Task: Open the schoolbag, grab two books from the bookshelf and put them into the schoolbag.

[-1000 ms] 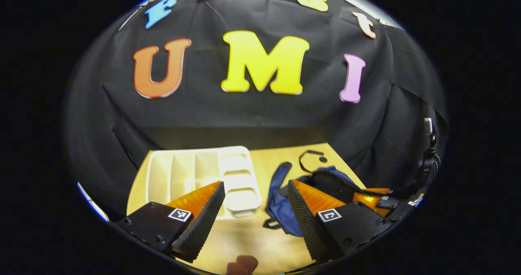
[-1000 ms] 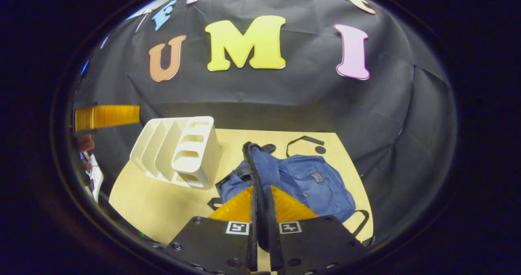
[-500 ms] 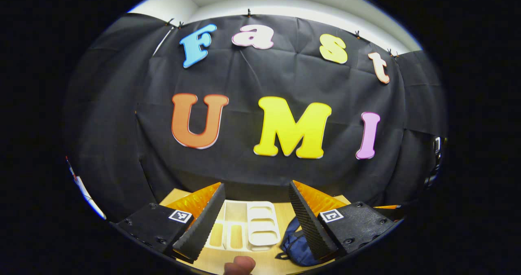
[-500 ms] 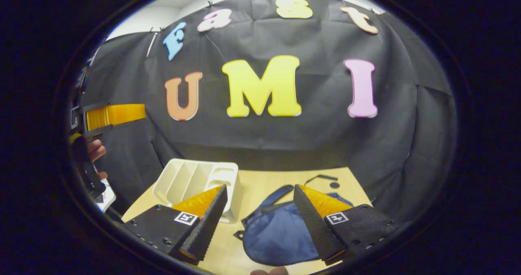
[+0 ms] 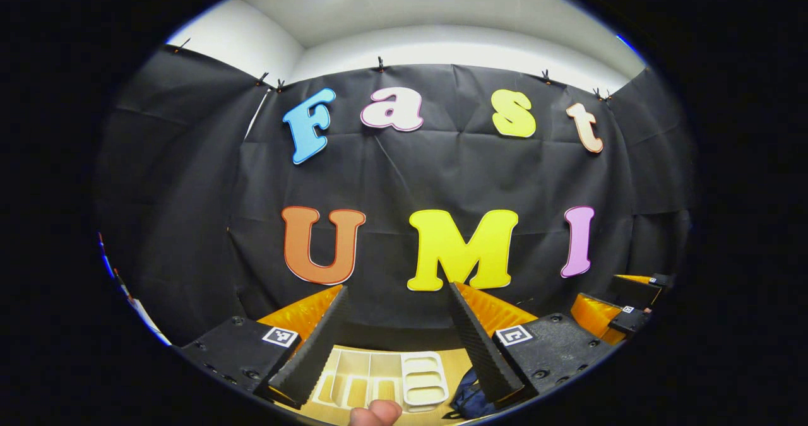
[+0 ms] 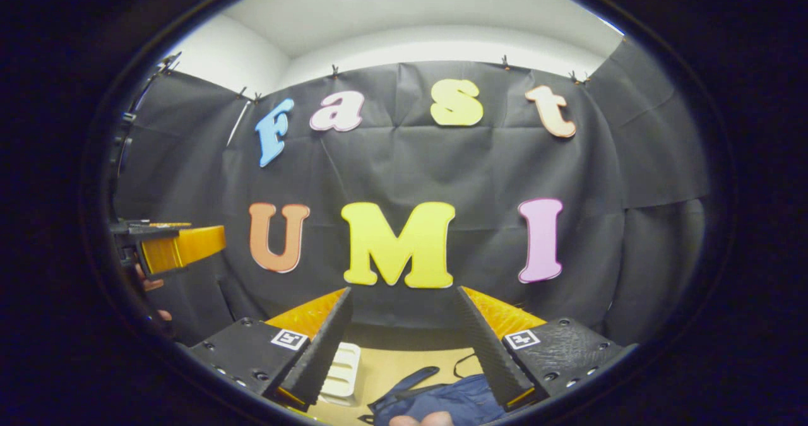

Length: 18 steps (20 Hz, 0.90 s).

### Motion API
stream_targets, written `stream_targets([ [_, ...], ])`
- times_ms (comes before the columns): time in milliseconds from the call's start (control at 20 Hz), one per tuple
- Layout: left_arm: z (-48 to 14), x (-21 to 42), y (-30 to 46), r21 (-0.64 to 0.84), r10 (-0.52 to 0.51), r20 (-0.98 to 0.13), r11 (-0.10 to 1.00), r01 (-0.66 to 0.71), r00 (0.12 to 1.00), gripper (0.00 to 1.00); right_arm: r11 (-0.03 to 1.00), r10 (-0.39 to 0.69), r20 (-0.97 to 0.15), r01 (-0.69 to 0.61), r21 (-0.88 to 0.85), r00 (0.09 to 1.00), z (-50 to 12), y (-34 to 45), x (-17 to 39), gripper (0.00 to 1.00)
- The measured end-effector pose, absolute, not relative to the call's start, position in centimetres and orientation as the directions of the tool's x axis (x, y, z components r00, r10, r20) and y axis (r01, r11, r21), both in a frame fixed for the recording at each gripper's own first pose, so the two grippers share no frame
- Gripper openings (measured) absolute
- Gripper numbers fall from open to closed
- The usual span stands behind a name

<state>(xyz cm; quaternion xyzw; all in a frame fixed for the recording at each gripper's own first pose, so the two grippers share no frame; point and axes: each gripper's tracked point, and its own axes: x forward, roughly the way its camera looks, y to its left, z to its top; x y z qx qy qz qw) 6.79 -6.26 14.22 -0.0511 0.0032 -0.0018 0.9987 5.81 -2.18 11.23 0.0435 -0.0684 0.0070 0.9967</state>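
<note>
Two claws up, left claw and right claw, both spread wide and holding nothing. Below them on the desk: one blue schoolbag right, one white bookshelf left, its slots bare of books.

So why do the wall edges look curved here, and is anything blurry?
Fisheye bending: in both the left and right gripper views the cloth's top edge bows. Both are evenly lit and sharp, with no glare; the bookshelf and schoolbag sit squeezed at the bottom rim.
</note>
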Motion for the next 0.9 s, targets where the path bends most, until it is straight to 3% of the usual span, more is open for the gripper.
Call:
stream_targets([
  [500,11.8,6.1,-5.4,-0.116,0.049,-0.043,0.992,-0.054,0.998,0.98,0.991,0.001,0.115,-0.016,0.133,0.993,9.6,-1.8,5.9,0.95],
  [900,11.0,6.7,-6.8,-0.141,0.028,-0.061,0.989,-0.037,0.998,0.98,0.996,-0.011,0.144,-0.002,0.089,0.989,10.1,-2.3,6.4,0.96],
])
